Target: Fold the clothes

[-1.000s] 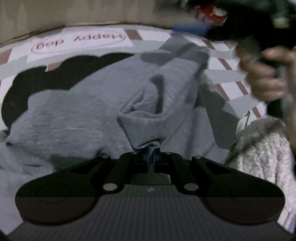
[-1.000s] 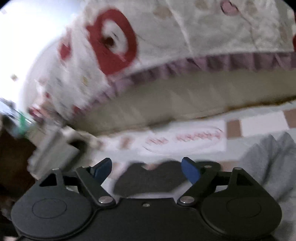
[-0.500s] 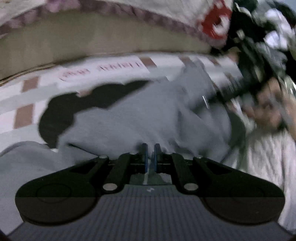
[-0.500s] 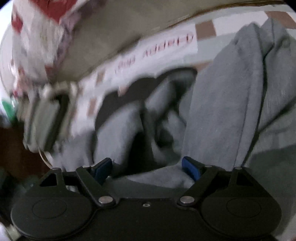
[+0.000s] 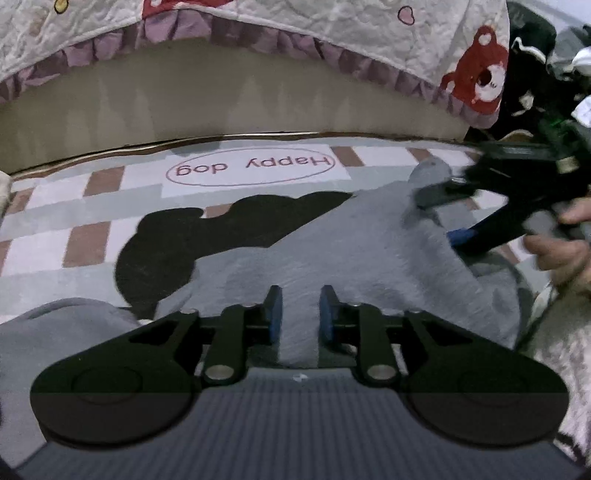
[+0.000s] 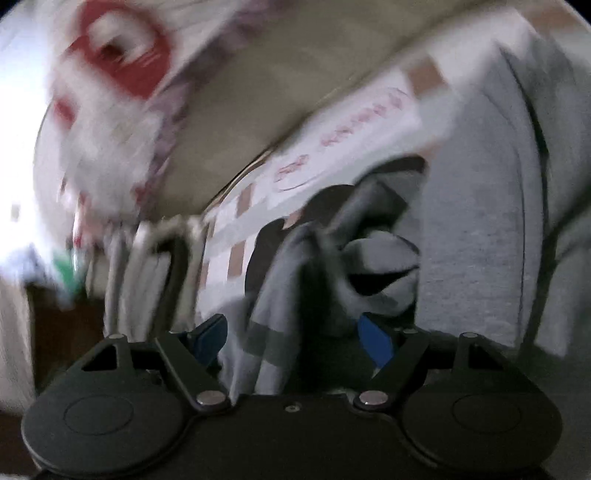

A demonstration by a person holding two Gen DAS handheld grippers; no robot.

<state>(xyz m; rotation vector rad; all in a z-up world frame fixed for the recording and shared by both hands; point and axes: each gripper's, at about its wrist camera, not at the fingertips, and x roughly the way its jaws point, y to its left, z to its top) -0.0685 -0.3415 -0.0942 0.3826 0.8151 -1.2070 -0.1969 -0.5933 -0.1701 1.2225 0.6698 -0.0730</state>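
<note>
L gripper (image 5: 298, 314) now off garment (image 5: 362, 254)

One grey garment (image 5: 362, 258) lies on one checked mat (image 5: 92, 206); one bedspread (image 5: 258, 18) hangs beyond the mat; two grippers, one hand (image 5: 561, 254) beside the garment.

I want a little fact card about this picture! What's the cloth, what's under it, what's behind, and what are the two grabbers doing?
Cloth: grey garment, spread out and rumpled
Under it: checked mat that says "Happy dog" and has a black animal shape
Behind: quilt with a red bear and a purple frill
Left gripper: open, fingers apart just above the grey cloth, holding nothing
Right gripper: open, bunched grey cloth lies between its fingers; the picture is blurry
Holding the right gripper: a hand
</note>
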